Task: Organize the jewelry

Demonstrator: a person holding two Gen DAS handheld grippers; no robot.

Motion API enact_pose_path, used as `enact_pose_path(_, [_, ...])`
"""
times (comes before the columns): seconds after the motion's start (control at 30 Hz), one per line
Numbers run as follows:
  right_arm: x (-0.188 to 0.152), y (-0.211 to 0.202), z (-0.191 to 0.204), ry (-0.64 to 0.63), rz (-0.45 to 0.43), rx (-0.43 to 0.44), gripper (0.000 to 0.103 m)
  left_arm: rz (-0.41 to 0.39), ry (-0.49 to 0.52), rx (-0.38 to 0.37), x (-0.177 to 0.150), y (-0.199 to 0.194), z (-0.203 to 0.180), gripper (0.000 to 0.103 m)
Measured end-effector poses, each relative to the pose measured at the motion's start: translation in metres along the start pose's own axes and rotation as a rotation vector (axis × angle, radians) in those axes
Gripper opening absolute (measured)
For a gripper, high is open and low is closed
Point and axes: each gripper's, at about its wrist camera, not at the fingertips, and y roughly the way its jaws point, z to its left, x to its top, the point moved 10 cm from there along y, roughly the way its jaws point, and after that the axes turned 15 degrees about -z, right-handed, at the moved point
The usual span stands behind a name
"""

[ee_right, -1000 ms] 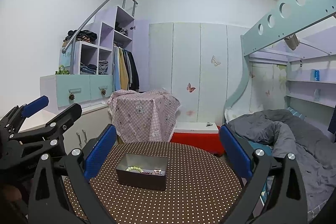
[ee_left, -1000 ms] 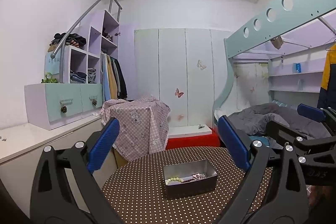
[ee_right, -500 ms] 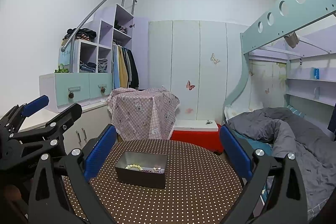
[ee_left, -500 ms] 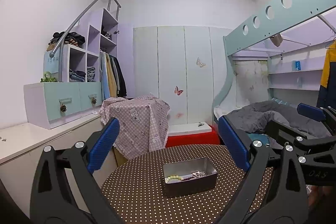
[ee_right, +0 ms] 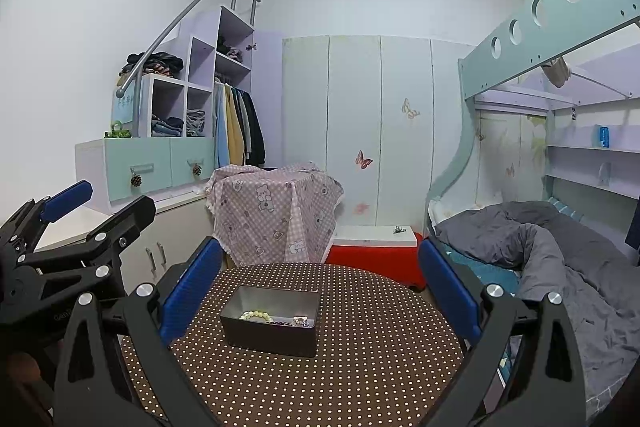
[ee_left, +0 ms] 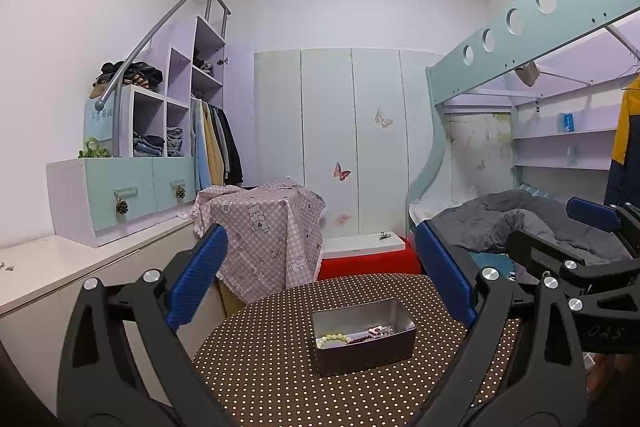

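Observation:
A grey metal tin [ee_left: 366,345] stands on a round brown table with white dots [ee_left: 272,367]; it also shows in the right wrist view [ee_right: 274,331]. Inside lie a pale green bead bracelet [ee_left: 331,338], a dark bead string and a small charm [ee_right: 301,320]. My left gripper [ee_left: 320,287] is open and empty, held above and short of the tin. My right gripper [ee_right: 320,287] is open and empty, also back from the tin. Each gripper shows at the edge of the other's view.
A box draped in pink checked cloth [ee_left: 264,231] stands behind the table. A red box with a white lid [ee_left: 364,255] is on the floor. A bed with a grey duvet [ee_right: 540,251] is to the right, a white counter [ee_left: 60,267] to the left.
Both views have tilted up a little and drawn slightly back; the tin sits lower in each frame. Both grippers stay open and empty.

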Motion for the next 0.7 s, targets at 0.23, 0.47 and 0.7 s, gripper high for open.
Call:
enact_pose_path(0.23, [-0.0002, 0.0007, -0.0005, 0.001, 0.001, 0.001, 0.095, 0.000, 0.001, 0.001, -0.0001, -0.0007, 0.0032, 0.093])
enact_pose_path(0.47, [-0.0026, 0.0008, -0.0005, 0.005, 0.006, 0.001, 0.095, 0.001, 0.003, 0.001, -0.0001, 0.0000, 0.0036, 0.093])
enact_pose_path(0.7, [-0.0036, 0.0009, -0.0001, 0.006, 0.004, 0.002, 0.095, 0.000, 0.002, -0.001, -0.0004, 0.0003, 0.0047, 0.093])
